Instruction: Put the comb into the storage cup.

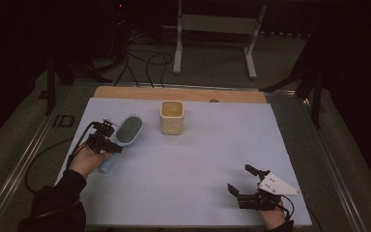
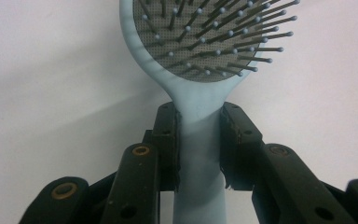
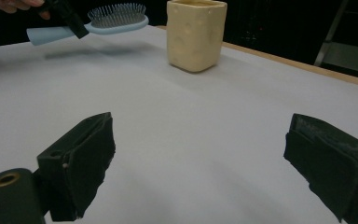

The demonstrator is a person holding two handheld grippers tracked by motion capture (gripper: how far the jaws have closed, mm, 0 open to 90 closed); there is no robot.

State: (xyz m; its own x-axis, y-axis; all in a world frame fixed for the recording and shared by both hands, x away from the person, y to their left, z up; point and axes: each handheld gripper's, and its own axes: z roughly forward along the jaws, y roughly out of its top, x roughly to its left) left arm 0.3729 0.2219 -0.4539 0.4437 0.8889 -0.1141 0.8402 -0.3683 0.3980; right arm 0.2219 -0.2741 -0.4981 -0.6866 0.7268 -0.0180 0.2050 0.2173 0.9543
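A light blue hairbrush (image 1: 125, 133) with grey bristles is held above the pale sheet at the left. My left gripper (image 1: 107, 140) is shut on its handle (image 2: 199, 154), just below the brush head (image 2: 205, 37), bristles facing up. From the right gripper view the hairbrush (image 3: 107, 21) hangs clear of the sheet, its shadow beneath it. A cream square cup (image 1: 172, 117) stands upright at the back centre, right of the brush; the cup (image 3: 196, 35) is open-topped. My right gripper (image 1: 244, 181) rests near the front right, open, with nothing between its fingers (image 3: 81, 158).
The pale sheet (image 1: 198, 159) covers a wooden table (image 1: 125, 93) whose far edge shows. Beyond it are cables on the floor (image 1: 145, 63) and a white metal stand (image 1: 212, 29). Bare sheet lies between the two grippers.
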